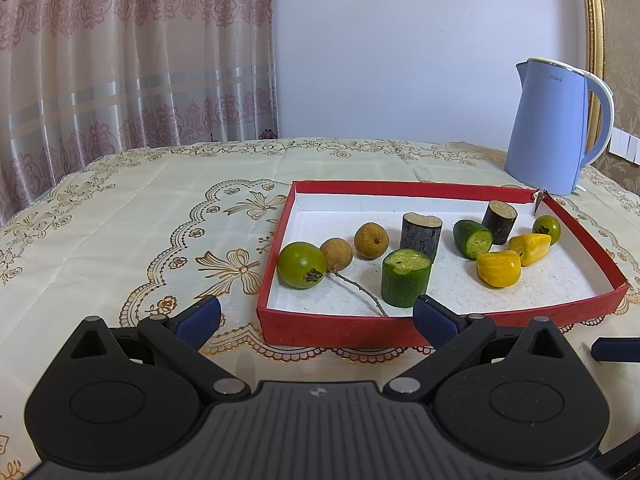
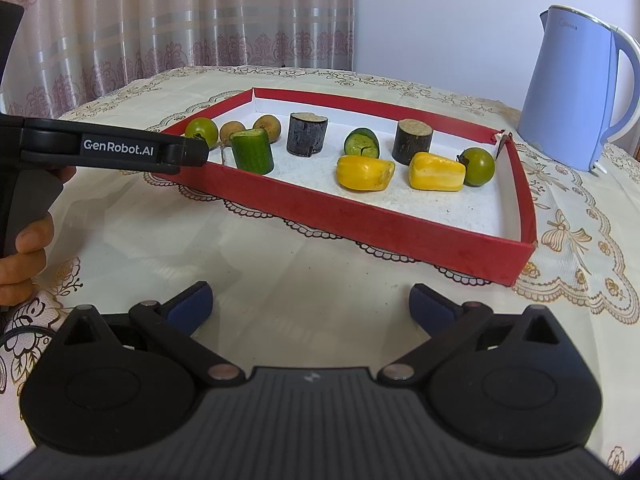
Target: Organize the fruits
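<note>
- Two grippers hang low over the counter (image 2: 280,264), short of the tray (image 2: 360,216). Our left gripper (image 1: 316,316) has its jaws spread wide with nothing between them, its right pad just at the tray's near wall. Our right gripper (image 2: 310,304) is likewise wide apart and empty, well back from the tray.
- Ten pieces lie inside the tray. Nearest in the left view stands a cucumber stub (image 1: 405,278), cut end up, with a green tomato (image 1: 302,265) at the left wall.
- Beside that tomato sit two longans (image 1: 337,255), one with a bare twig trailing toward the near wall.
- To the right lie two yellow pieces (image 1: 499,268), just beside each other.
- Behind them are a tilted cucumber piece (image 1: 473,239), two dark cane stubs (image 1: 422,234) well apart, and a second tomato (image 1: 547,229) near the torn far corner.
- Beyond the tray stands a blue kettle (image 1: 548,128).
- Our judgement: like kinds are split across the tray, so the scene fits sorting in hand, or a layout that is wanted as it is; we cannot tell which.
- If a pick follows, the near cucumber stub is closest to our left gripper; it would need clearing the wall and closing on its sides.
</note>
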A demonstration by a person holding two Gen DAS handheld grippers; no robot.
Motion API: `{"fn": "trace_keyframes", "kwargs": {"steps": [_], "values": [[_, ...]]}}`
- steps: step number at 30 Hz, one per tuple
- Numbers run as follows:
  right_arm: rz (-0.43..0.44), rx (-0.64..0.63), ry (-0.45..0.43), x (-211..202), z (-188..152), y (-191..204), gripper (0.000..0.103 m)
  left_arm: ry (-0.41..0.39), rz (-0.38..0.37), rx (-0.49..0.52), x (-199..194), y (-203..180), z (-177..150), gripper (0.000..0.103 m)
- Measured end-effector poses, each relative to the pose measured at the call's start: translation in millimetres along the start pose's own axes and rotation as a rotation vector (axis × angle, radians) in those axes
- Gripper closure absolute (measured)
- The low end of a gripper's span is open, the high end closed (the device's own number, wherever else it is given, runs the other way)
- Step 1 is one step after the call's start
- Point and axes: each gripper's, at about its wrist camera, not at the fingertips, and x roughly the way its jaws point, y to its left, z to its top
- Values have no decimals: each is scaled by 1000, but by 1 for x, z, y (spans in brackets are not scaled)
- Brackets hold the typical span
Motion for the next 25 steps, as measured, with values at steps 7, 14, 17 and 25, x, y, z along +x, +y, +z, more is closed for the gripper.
{"fn": "trace_keyframes", "kwargs": {"steps": [7,14,17,25], "values": [[0,0,0,0,0,0,0,1,-1,-1,0,0,0,0],[0,0,0,0,0,0,0,6,-8,-13,1,2,0,0],[0,0,0,0,0,0,0,4,-6,-9,0,1,0,0],[-1,0,0,0,0,0,0,3,-4,-6,1,2,1,0]]}}
